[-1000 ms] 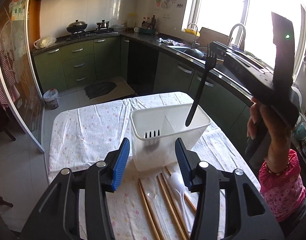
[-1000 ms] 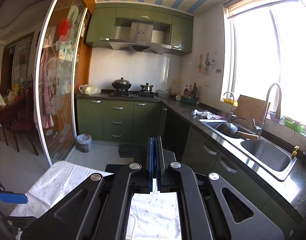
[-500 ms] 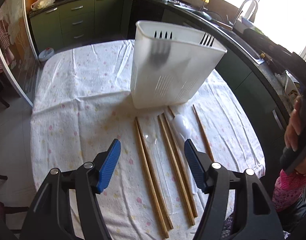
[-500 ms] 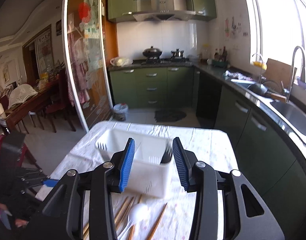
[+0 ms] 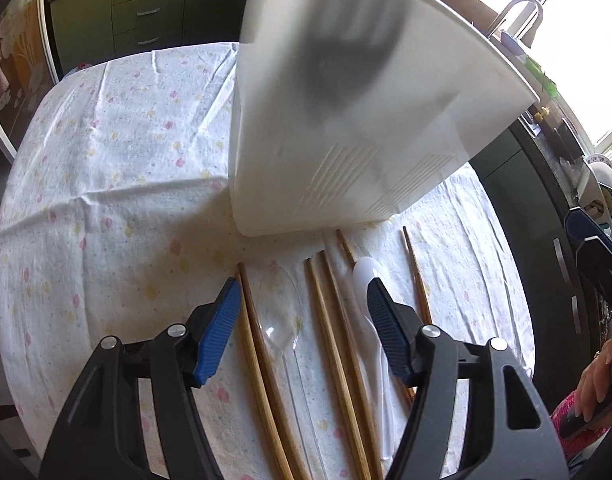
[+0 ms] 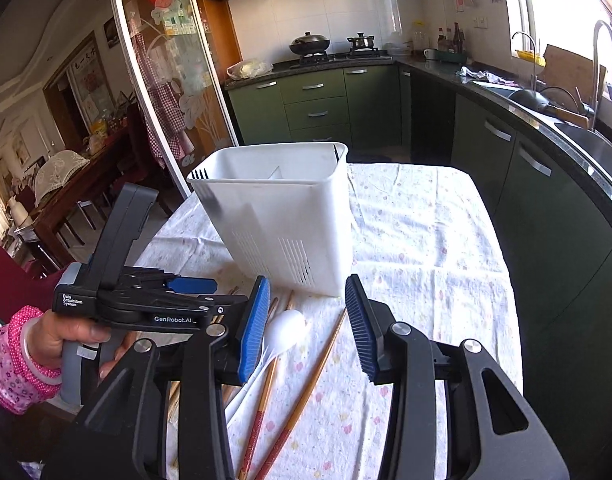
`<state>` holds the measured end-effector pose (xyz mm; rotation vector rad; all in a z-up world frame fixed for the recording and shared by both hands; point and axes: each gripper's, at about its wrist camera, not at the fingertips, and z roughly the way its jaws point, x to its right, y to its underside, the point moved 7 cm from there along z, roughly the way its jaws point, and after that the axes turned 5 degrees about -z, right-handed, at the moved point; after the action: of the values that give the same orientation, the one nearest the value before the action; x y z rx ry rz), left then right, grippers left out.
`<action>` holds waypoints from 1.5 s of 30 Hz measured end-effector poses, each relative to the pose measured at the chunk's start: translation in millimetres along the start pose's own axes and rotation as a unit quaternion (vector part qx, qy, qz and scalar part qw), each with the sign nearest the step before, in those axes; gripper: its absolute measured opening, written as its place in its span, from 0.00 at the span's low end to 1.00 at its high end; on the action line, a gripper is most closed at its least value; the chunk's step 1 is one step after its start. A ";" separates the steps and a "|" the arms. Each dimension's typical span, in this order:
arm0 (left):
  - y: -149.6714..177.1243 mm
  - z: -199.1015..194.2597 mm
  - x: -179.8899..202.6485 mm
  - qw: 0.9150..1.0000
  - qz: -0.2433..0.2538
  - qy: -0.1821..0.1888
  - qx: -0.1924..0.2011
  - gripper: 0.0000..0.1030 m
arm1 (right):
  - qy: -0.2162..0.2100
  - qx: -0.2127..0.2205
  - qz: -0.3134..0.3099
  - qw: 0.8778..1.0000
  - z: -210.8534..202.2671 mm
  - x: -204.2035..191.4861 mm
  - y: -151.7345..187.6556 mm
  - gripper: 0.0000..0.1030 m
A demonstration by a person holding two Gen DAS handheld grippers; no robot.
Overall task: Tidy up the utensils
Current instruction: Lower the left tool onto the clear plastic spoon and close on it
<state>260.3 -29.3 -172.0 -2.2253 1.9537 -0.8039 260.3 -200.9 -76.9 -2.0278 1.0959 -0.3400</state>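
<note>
Standing upright, the white caddy holds black forks; both claws hang spread, empty.

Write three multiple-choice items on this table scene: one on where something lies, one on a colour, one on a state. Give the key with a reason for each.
1. Where do the chopsticks lie?
A. Inside the caddy
B. On the tablecloth in front of the caddy
C. On the kitchen counter

2. What colour are the pads on the left gripper fingers?
A. Blue
B. Red
C. Yellow

3. How is the right gripper?
A. Shut on a fork
B. Shut on a chopstick
C. Open, holding nothing

Key: 1 B, they lie flat on the tablecloth below the white caddy, beside the white spoon and clear spoon. 2 A, both pads show blue. 3 C, its fingers stand apart with only the table seen between them.
</note>
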 end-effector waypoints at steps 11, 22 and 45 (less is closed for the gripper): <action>-3.7 26.9 9.8 1.000 0.012 -0.018 -0.016 0.58 | -0.017 -0.006 -0.012 1.000 2.5 -14.1 -5.6 0.39; 25.2 39.0 25.8 0.997 0.032 -0.025 -0.063 0.53 | -0.023 -0.005 -0.006 1.000 1.4 -9.7 -6.0 0.39; 55.7 17.2 13.0 0.992 0.078 -0.064 -0.073 0.09 | -0.057 -0.089 0.006 0.994 46.8 -19.4 19.1 0.39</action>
<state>218.1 -56.8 -204.0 -2.1049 2.1527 -0.5022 263.6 -167.4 -119.3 -2.1674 1.1000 -0.1209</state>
